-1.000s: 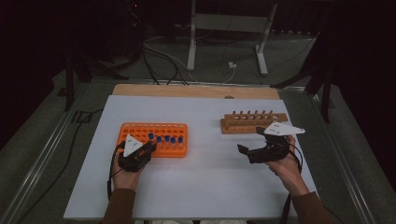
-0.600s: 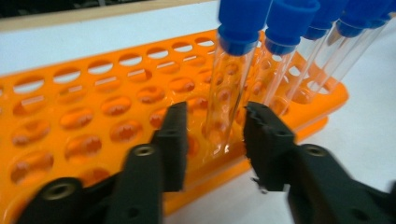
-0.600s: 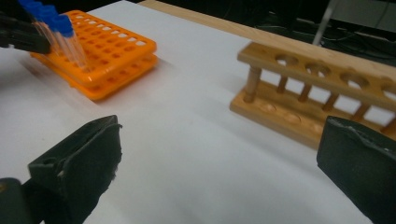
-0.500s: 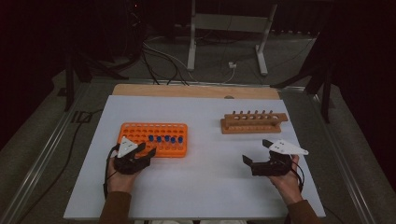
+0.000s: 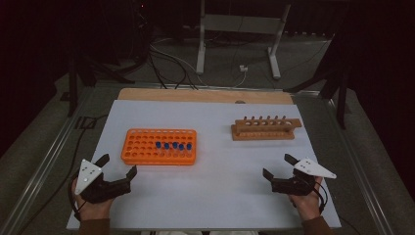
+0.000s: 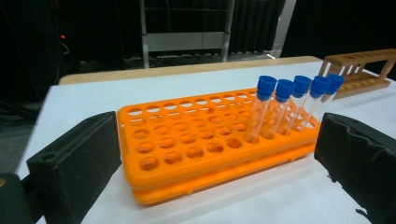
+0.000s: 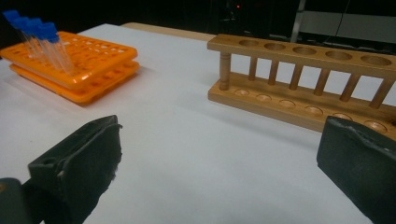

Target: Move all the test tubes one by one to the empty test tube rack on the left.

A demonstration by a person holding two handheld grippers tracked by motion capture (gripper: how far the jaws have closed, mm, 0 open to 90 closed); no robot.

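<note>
Tubes [image 5: 173, 147], blue-capped, five, seated upright in orange rack [image 5: 142, 146] on table [image 5: 215, 191]. Left gripper [image 5: 117, 165] just opened, fingers spread, nothing between, held near rack corner. Right gripper [image 5: 277, 166] fingers spread, empty, near wooden rack [image 5: 265, 129].

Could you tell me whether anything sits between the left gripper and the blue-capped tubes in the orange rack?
Nothing visible does. The left gripper, jaws open and empty, faces the orange rack across bare white table; the tubes stand in the rack's near row, with empty holes beside them.
</note>
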